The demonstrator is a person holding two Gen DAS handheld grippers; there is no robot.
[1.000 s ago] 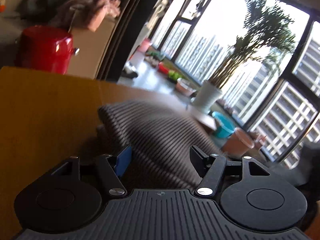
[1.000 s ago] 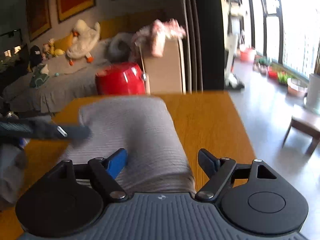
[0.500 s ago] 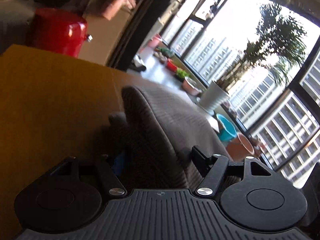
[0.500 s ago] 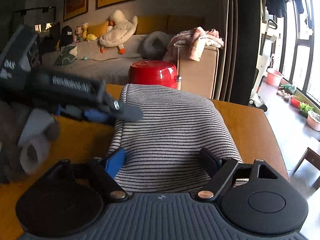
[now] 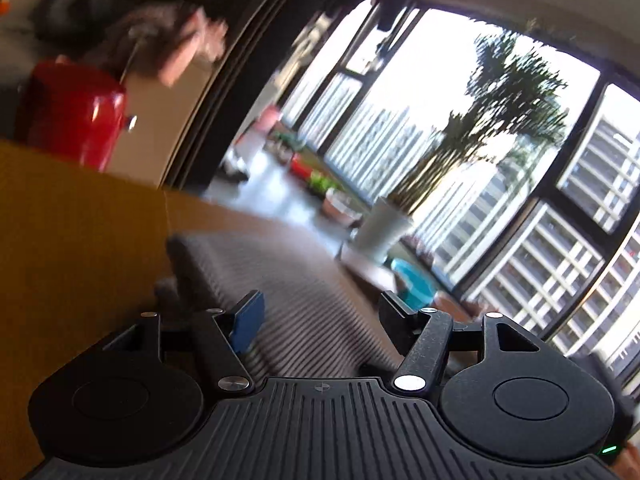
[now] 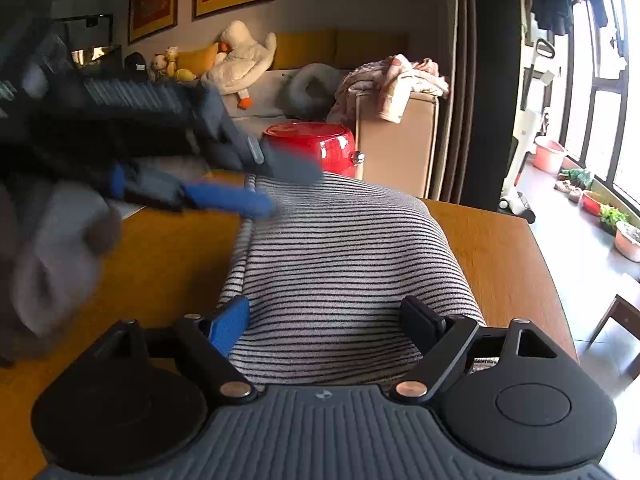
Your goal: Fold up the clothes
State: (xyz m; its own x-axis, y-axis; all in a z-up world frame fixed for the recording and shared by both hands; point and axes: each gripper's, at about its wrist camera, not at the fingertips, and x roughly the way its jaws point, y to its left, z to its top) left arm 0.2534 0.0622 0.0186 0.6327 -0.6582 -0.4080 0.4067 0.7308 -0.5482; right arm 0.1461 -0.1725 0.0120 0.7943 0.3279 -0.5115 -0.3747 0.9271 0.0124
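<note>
The right gripper [image 6: 324, 322] has its jaws spread wide over the near end of the folded striped garment [image 6: 340, 264]; the cloth lies between the blue pad [image 6: 230, 326] at 9 o'clock and the black pad [image 6: 420, 320] at 3 o'clock, and neither presses on it. These jaws have just been opening.

The left gripper [image 5: 320, 314] also stands with its jaws apart, the striped garment [image 5: 288, 300] running between them, with a gap on each side. They have just been closing somewhat, though the blur in this view makes it hard to say whether a pad brushes the fabric.

In the right wrist view the left gripper [image 6: 276, 188] reaches in from 9 o'clock, blurred, its fingertips at the far left corner of the garment, one above the fold and one beside it.

The garment lies folded into a thick rectangle on the wooden table [image 6: 496, 248], its far edge toward 12 o'clock. Past the table at 12 o'clock stands a red pot [image 6: 312, 148], with a beige box [image 6: 396, 148] draped in pink cloth just to its right. A sofa [image 6: 304, 56] with a duck toy [image 6: 244, 60] sits at 11 o'clock. Windows [image 5: 520, 208] and a potted plant [image 5: 472, 148] fill the 2 o'clock side of the left wrist view.
</note>
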